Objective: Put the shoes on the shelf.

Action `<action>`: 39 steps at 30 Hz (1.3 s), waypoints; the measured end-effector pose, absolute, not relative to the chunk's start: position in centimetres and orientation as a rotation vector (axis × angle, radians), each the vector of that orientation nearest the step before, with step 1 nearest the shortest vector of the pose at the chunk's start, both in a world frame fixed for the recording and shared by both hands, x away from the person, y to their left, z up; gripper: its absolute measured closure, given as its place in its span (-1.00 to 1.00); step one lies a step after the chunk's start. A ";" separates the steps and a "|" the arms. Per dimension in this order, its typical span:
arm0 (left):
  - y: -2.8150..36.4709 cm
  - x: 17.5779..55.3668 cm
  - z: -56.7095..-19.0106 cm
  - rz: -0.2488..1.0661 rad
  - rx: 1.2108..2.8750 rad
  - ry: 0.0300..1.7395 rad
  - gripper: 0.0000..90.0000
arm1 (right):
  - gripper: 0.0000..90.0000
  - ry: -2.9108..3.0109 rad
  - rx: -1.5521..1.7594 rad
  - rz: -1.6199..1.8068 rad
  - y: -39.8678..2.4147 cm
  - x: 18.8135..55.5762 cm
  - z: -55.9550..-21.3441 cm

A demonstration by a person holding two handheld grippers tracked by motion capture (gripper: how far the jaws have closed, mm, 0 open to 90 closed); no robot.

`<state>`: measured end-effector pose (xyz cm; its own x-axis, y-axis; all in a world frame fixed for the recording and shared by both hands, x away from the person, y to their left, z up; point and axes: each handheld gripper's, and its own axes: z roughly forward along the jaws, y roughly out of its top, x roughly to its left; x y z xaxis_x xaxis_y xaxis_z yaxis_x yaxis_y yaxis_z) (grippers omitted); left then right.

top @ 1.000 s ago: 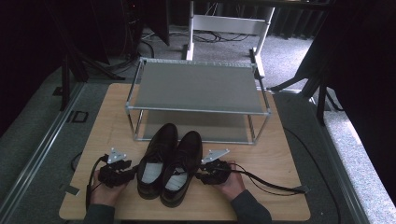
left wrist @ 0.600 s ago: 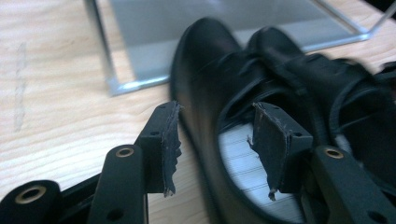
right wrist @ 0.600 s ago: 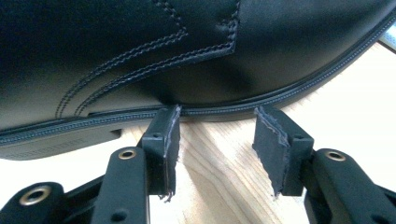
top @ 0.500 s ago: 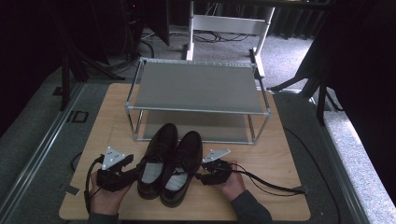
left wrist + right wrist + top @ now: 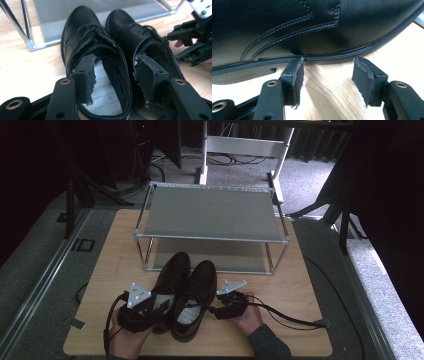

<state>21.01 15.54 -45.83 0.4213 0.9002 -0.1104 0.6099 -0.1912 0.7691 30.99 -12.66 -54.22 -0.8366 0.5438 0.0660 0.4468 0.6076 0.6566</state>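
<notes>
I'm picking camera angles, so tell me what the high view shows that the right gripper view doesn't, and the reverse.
High view alone: the grey two-shelf metal rack, the person's hands and the left gripper open at the heels. Right gripper view alone: the stitched side and sole seam of the right shoe, close up. Both share the pair of black leather shoes, the wooden table and the right gripper, open.

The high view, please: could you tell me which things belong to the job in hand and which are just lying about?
In the job:
pair of black shoes
left gripper, open
right gripper, open

Lying about:
two-tier rack
white frame on the floor behind
</notes>
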 end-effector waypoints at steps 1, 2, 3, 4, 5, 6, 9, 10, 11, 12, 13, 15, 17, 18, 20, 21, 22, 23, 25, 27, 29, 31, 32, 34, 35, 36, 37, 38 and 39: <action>15.4 21.0 -45.9 0.473 1.909 1.284 0.10 | -0.11 2.687 0.831 1.034 -12.7 31.0 -54.2; 15.2 21.0 -46.0 0.469 1.910 1.290 0.10 | -0.13 2.685 0.830 1.029 -12.7 30.9 -54.3; 15.1 21.0 -46.1 0.461 1.910 1.296 0.10 | -0.14 2.682 0.829 1.024 -12.7 30.9 -54.3; 15.0 21.0 -46.2 0.453 1.909 1.301 0.10 | -0.16 2.681 0.827 1.019 -12.7 30.9 -54.3; 14.8 21.0 -46.3 0.450 1.914 1.302 0.11 | -0.16 2.676 0.823 1.015 -12.7 30.8 -54.3; 14.7 21.0 -46.4 0.448 1.916 1.304 0.11 | -0.16 2.673 0.824 1.012 -12.8 30.7 -54.2; 14.4 21.0 -46.6 0.443 1.925 1.330 0.11 | -0.16 2.662 0.838 1.020 -13.2 30.7 -54.1; 14.3 21.1 -46.7 0.440 1.923 1.336 0.11 | -0.16 2.657 0.842 1.022 -13.4 30.7 -54.1; 14.2 21.1 -46.8 0.435 1.925 1.343 0.10 | -0.16 2.652 0.858 1.025 -13.5 30.7 -54.1; 14.1 21.1 -46.9 0.429 1.925 1.352 0.09 | -0.16 2.648 0.861 1.030 -13.7 30.7 -54.1; 13.9 21.1 -47.0 0.426 1.932 1.355 0.08 | -0.16 2.643 0.869 1.029 -13.9 30.7 -54.0; 13.6 21.1 -47.3 0.428 1.942 1.368 0.07 | -0.16 2.641 0.864 1.027 -14.1 30.7 -54.1; 13.3 21.2 -47.4 0.420 1.955 1.373 0.05 | -0.16 2.637 0.868 1.026 -14.3 30.6 -54.1; 13.1 21.2 -47.5 0.419 1.960 1.377 0.04 | -0.16 2.636 0.869 1.026 -14.3 30.6 -54.0; 12.9 21.2 -47.6 0.412 1.969 1.378 0.04 | -0.16 2.634 0.874 1.031 -14.4 30.6 -54.1; 12.7 21.2 -47.7 0.408 1.972 1.380 0.03 | -0.16 2.634 0.877 1.030 -14.5 30.6 -54.1; 12.7 21.3 -47.7 0.404 1.973 1.380 0.03 | -0.16 2.633 0.881 1.029 -14.5 30.6 -54.0; 12.5 21.4 -47.8 0.395 1.973 1.383 0.03 | -0.16 2.632 0.880 1.029 -14.5 30.7 -54.1; 12.4 21.4 -47.9 0.393 1.974 1.387 0.02 | -0.16 2.631 0.874 1.030 -14.6 30.7 -54.1; 12.2 21.7 -48.2 0.376 1.976 1.407 0.01 | -0.16 2.631 0.876 1.031 -14.6 30.6 -54.1; 12.0 21.8 -48.3 0.379 1.982 1.419 0.02 | -0.16 2.632 0.870 1.031 -14.6 30.6 -54.1; 11.7 22.1 -48.4 0.360 1.994 1.429 0.03 | -0.16 2.632 0.873 1.029 -14.6 30.6 -54.1; 11.6 22.2 -48.5 0.351 1.999 1.434 0.03 | -0.16 2.633 0.874 1.028 -14.7 30.6 -54.1; 11.5 22.3 -48.6 0.336 2.002 1.437 0.07 | -0.16 2.631 0.873 1.031 -14.7 30.7 -54.1; 11.5 22.5 -48.6 0.310 2.006 1.437 0.10 | -0.16 2.632 0.879 1.031 -14.7 30.7 -54.1; 11.5 22.5 -48.7 0.297 2.000 1.441 0.15 | -0.16 2.631 0.880 1.033 -14.8 30.6 -54.1; 11.4 22.6 -48.9 0.299 2.010 1.449 0.17 | -0.16 2.631 0.881 1.035 -14.8 30.6 -54.1; 11.3 22.7 -49.1 0.289 2.010 1.457 0.20 | -0.16 2.630 0.881 1.035 -14.8 30.6 -54.1; 11.3 22.7 -49.2 0.293 2.008 1.459 0.21 | -0.16 2.629 0.879 1.035 -14.8 30.6 -54.1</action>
<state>22.65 11.30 -49.18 0.3612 0.9149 -0.1802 0.7744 -0.1867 0.6046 30.64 -14.79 -54.06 -0.8083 0.5870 0.0453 0.4602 0.5821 0.6704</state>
